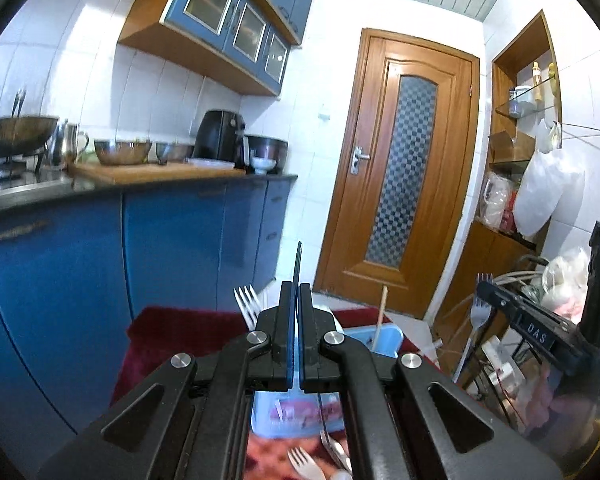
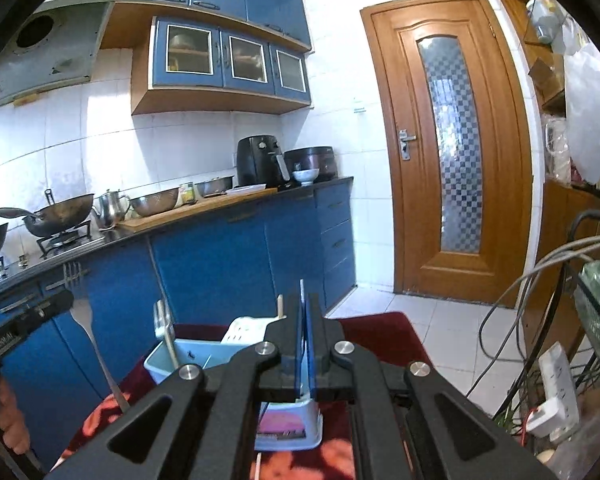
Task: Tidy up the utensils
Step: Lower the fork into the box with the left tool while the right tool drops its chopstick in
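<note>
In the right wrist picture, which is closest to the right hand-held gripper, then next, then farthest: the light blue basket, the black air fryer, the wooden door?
1. Light blue basket, just below the right hand-held gripper.
2. Black air fryer, on the counter, left.
3. Wooden door, far wall, right.

A kitchen with white tiled walls (image 2: pixel 100 136) and a pale tiled floor (image 2: pixel 440 320). Blue cabinets (image 2: pixel 228 256) run under a dark counter (image 2: pixel 140 236), with glass-fronted blue wall cupboards (image 2: pixel 228 56) above. A wooden door (image 2: pixel 448 144) with a patterned glass panel stands closed; daylight brightens the walls.

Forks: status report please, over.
Left claw shut on steel fork. Right claw shut on second fork. Blue caddy below, nothing between.
</note>
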`<state>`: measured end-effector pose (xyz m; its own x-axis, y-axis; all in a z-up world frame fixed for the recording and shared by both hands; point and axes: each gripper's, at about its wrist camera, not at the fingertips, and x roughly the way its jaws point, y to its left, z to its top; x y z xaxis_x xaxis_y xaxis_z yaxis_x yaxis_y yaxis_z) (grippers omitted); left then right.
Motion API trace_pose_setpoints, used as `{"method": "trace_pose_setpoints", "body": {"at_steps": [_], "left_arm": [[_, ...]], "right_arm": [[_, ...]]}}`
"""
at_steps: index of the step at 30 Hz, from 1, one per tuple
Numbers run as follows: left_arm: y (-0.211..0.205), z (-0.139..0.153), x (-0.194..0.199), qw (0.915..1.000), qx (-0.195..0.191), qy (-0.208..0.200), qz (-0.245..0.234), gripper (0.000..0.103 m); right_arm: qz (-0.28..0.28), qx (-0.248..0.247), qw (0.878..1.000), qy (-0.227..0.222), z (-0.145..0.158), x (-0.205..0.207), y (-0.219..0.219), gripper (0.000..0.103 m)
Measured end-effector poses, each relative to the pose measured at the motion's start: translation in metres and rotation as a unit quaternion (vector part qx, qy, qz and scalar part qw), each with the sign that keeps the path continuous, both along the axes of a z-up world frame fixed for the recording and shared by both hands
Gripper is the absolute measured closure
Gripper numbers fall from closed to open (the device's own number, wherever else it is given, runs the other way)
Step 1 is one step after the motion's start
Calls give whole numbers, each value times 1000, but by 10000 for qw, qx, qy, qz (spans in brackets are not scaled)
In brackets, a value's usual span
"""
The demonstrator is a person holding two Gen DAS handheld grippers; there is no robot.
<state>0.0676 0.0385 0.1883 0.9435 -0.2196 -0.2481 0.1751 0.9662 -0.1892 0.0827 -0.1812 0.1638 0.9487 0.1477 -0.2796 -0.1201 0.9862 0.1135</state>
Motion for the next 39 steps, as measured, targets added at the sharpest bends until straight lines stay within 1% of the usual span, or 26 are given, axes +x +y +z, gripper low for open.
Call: {"method": "trace_pose_setpoints", "body": {"at_steps": [4,8,14,18,21,28,35,39], "left_arm": [[-2,18,20,9997,97,-164,133,103],[-4,26,42,9994,162,-192,257,103],[-11,21,66,9981,324,-287,431,103],[-12,16,78,9975,384,-325,488,103],[-13,11,85,9974,412,-294,515,103],[-15,-14,95,9976,468,-111,508,103],[-15,-53,109,9977,395,344,433,103],[-12,-71,114,9971,325,555,395,103]], "right_arm": [[-206,-111,9996,-135,6,15,1,100],[-438,-222,9983,-316,12,30,3,100],[-728,-555,9943,-553,8,53,10,100],[-721,-567,9943,-551,-4,68,14,99],[-658,-506,9955,-460,-14,74,15,99],[-457,-682,9962,-281,-36,79,25,99],[-257,-785,9966,-37,-55,80,31,99],[-188,-725,9971,133,-62,84,32,99]]}}
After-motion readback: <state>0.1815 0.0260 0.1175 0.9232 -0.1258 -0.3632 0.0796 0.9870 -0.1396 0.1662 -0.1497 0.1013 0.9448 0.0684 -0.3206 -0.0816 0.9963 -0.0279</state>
